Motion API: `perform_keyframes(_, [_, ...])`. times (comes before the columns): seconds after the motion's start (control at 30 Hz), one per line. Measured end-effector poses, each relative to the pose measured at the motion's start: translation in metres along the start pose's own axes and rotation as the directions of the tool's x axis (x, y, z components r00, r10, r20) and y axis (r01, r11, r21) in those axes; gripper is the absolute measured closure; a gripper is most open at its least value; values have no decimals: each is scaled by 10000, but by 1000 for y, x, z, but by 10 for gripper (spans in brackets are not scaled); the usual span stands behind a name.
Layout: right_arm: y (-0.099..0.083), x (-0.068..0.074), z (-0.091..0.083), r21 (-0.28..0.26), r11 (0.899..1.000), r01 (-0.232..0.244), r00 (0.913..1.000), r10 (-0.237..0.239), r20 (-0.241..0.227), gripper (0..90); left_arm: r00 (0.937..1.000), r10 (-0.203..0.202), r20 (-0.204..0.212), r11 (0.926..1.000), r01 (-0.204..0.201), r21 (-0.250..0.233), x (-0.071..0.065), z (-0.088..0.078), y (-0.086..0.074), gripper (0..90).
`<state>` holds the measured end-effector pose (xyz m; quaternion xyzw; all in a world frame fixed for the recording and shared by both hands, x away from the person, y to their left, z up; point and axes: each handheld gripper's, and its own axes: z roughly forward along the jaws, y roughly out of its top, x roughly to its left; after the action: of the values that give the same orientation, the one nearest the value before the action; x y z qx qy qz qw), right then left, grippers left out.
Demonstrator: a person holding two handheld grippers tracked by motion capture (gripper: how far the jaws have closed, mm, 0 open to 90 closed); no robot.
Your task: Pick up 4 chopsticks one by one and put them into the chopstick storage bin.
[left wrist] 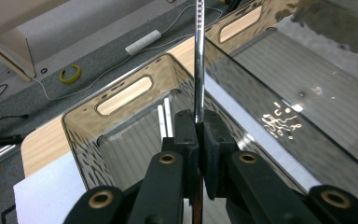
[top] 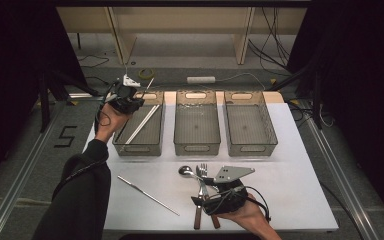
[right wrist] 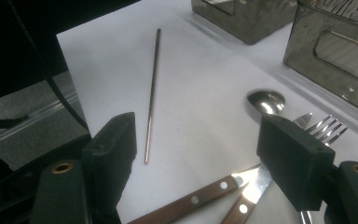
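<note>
My left gripper (top: 130, 97) (left wrist: 198, 122) is shut on a thin metal chopstick (left wrist: 198, 56) (top: 150, 83), held over the far end of the left grey bin (top: 121, 146) (left wrist: 81, 140). Two more chopsticks (top: 142, 122) (left wrist: 163, 116) lie slanted inside that bin. My right gripper (top: 205, 195) (right wrist: 205, 140) stands open low over the cutlery at the table's front, nothing between its jaws. Beside it lie a spoon (top: 185, 171) (right wrist: 265, 100), a fork (top: 203, 170) (right wrist: 328, 127) and wooden-handled knives (top: 197, 217) (right wrist: 200, 198). Another chopstick (top: 147, 195) (right wrist: 152, 93) lies loose on the white table.
The middle bin (top: 196, 147) and the right bin (top: 252, 147) stand side by side beyond the cutlery, nothing showing inside them. The white table top (top: 290, 190) has bare room at the right. Cables and a power strip (top: 200, 79) lie on the floor behind.
</note>
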<state>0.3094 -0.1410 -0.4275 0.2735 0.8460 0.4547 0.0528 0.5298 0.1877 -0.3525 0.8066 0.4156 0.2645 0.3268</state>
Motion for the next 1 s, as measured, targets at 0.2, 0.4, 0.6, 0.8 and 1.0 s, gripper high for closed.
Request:
perform_keyframes(0.2, [0,1,1,80,10000,28,10000,-27,-37,296,9997,-224,-39,9997,224,61,2,11,-9,853])
perform_keyframes(0.4, [-1,1,2,125,9999,19,10000,-18,-77,298,9990,-453,10,9989,453,154,4,21,-23,852])
perform_keyframes(0.6, [0,1,1,100,9999,32,10000,-32,-66,298,9986,-521,40,9984,520,221,4,25,-32,851])
perform_keyframes(0.8, [0,2,2,90,9999,87,9999,-86,-67,298,9992,-401,69,9987,398,317,0,31,-36,843])
perform_keyframes(1.0, [0,3,2,104,9999,94,9999,-93,-78,298,9987,-506,64,9979,503,404,-3,32,-37,746])
